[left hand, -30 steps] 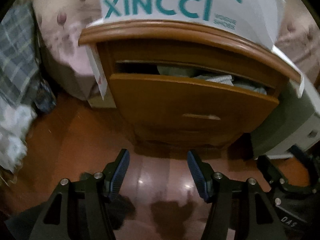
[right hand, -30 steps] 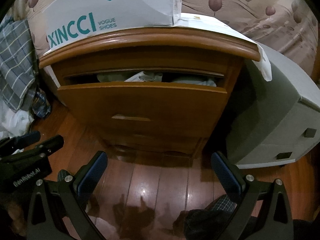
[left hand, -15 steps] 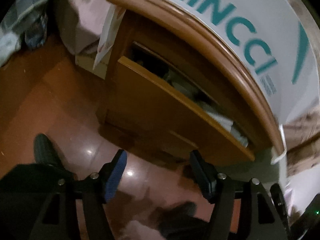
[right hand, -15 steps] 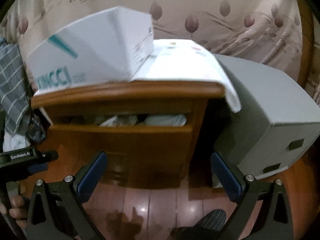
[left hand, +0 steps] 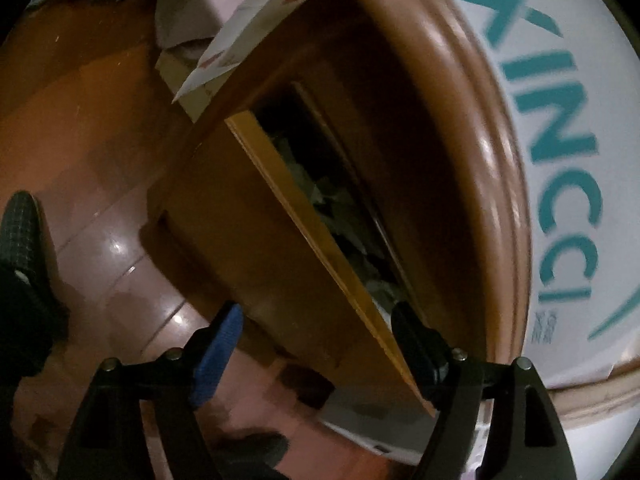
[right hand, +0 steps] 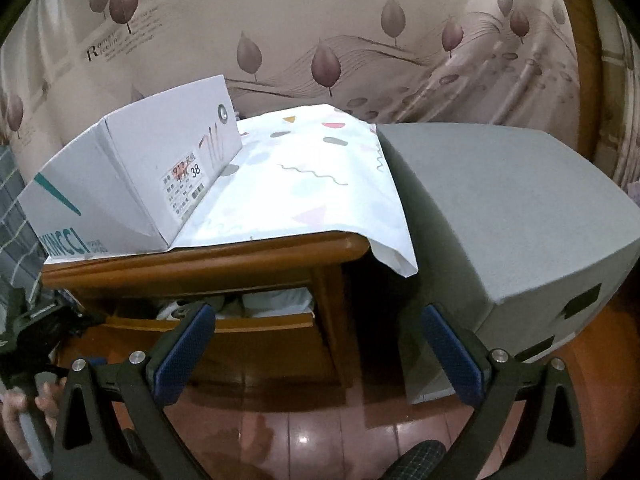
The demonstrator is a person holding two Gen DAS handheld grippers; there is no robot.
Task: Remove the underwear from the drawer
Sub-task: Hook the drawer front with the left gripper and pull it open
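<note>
Inside drawer (right hand: 256, 322), crumpled underwear (right hand: 276, 300).

I see a wooden nightstand (right hand: 208, 264) at the lower left of the right wrist frame, standing on a glossy reddish-brown floor (right hand: 304, 436). A white patterned cloth (right hand: 304, 184) covers its top, one corner hanging over the right edge. A white shoebox (right hand: 132, 184) sits on the cloth's left part.

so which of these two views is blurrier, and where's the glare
Left wrist view: motion-smeared, dim and rolled; the shoe box lettering streaks and the drawer interior is nearly black. Right wrist view: sharper, the box label readable, with fisheye bending at the edges. Glare spots sit on the glossy floor in both.
</note>
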